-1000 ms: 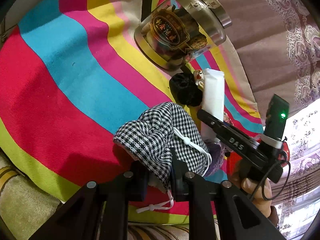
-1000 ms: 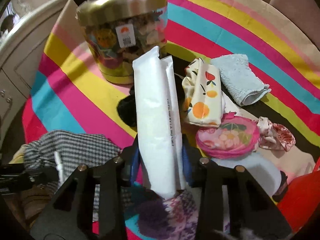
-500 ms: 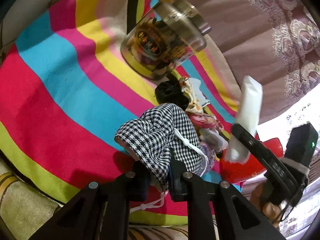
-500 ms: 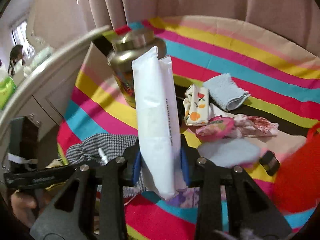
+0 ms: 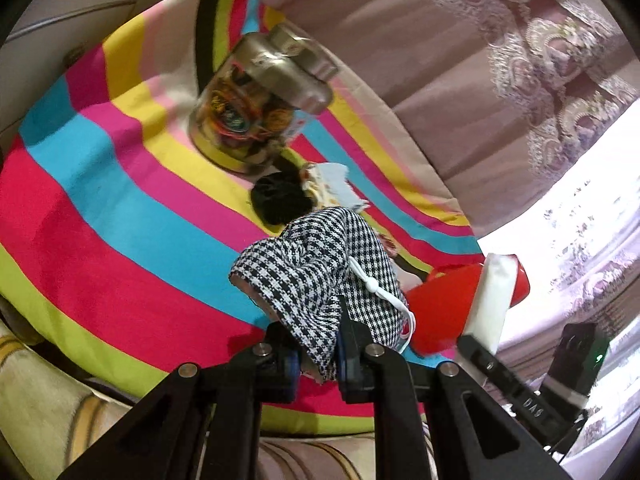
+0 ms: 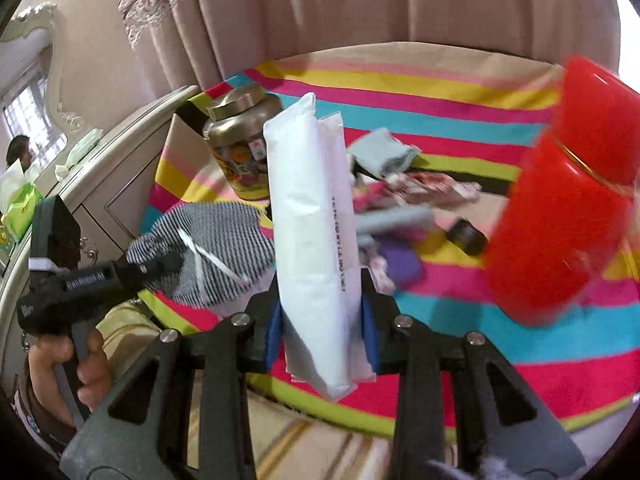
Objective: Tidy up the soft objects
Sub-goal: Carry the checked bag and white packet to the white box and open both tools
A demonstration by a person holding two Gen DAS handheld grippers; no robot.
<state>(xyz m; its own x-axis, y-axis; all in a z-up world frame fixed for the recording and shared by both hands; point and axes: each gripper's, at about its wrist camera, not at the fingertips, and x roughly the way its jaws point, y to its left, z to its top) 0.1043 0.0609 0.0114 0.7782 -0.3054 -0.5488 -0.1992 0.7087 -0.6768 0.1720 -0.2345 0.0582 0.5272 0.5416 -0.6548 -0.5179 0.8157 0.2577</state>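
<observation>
Nearest the right wrist camera, the white soft pack was seen pinched at its lower end between the pads of the right gripper, its long axis standing nearly upright toward 12 o'clock and held clear of the striped cloth. The red container lay at about 2 o'clock from that gripper, blurred but near, and the right hand was judged the nearer one to it, so the pack would likely be carried that way and lowered end-first. In the left wrist view, the left gripper was seen clamped on the checked drawstring bag, lifted above the cloth, with the red container at roughly 3 o'clock. Farther off, a pile of small fabrics and a metal-lidded jar remained on the cloth.
</observation>
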